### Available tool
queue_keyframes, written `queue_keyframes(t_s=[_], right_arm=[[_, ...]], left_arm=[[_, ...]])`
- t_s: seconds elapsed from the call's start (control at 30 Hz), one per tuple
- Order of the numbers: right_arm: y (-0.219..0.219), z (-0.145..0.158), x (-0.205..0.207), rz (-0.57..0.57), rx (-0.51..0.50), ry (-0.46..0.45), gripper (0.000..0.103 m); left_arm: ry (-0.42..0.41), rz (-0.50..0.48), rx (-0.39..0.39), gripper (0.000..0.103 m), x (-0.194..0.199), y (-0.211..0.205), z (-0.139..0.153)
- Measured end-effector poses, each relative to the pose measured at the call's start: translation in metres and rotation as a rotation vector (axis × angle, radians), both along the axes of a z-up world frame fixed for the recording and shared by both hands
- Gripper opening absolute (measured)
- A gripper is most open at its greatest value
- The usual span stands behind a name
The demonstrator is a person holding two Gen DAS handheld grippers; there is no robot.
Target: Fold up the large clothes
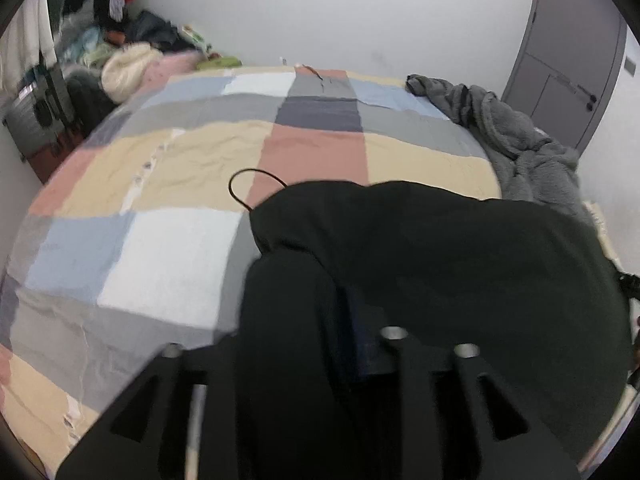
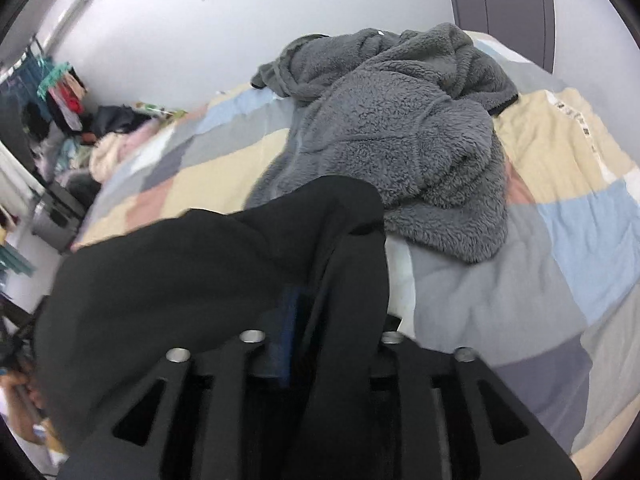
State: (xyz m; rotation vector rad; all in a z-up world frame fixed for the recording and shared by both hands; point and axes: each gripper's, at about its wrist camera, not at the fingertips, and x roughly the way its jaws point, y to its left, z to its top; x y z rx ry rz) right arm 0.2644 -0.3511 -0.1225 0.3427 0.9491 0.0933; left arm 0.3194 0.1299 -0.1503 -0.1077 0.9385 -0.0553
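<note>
A large black garment (image 1: 440, 264) hangs between my two grippers above the bed, and it also fills the lower left of the right wrist view (image 2: 180, 272). My left gripper (image 1: 320, 320) is shut on one edge of it, the cloth draped over the fingers. My right gripper (image 2: 316, 300) is shut on the other edge, the cloth bunched over its fingers. A thin black cord loop (image 1: 248, 184) sticks out from the garment's left edge. The fingertips of both grippers are hidden by cloth.
A patchwork quilt (image 1: 160, 248) covers the bed. A grey fleece robe (image 2: 400, 128) lies crumpled on the bed's right side, close behind the black garment. A pile of clothes (image 1: 132, 60) and a rack stand at the far left. A grey door (image 1: 568, 60) is at right.
</note>
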Motion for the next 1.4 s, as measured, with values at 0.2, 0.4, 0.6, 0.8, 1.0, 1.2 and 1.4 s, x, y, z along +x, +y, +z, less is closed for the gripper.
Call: queue_keyframes(t_s=[0.2,0.4,0.6,0.8,1.0,1.2,1.4], right_arm=[[0.002,0.065,-0.038,-0.019,-0.014,-0.098,0.070],[0.022,0.153,-0.077,-0.005,-0.073,-0.234,0.079],[0.064,0.250,-0.120,0.046,-0.152,-0.398,0.081],[0.093,0.306,-0.172,0.072,-0.138,-0.532,0.093],[0.115,0.321,-0.223,0.099,-0.073,-0.616,0.099],[0.141,0.319,-0.283,0.126,-0.148,-0.729,0.103],[0.161,0.301,-0.319,0.149,-0.178,-0.800,0.103]], left_arm=[[-0.059,0.019,-0.029,0.084,-0.034,0.002,0.046],[-0.149,-0.002,-0.058,0.084,-0.073,-0.005,0.122],[-0.262,-0.053,-0.072,0.091,-0.117,-0.026,0.206],[-0.410,-0.113,-0.078,0.103,-0.166,-0.040,0.253],[-0.480,-0.153,-0.043,0.103,-0.214,-0.058,0.267],[-0.575,-0.181,-0.030,0.103,-0.262,-0.069,0.271],[-0.592,-0.194,-0.054,0.103,-0.285,-0.074,0.254]])
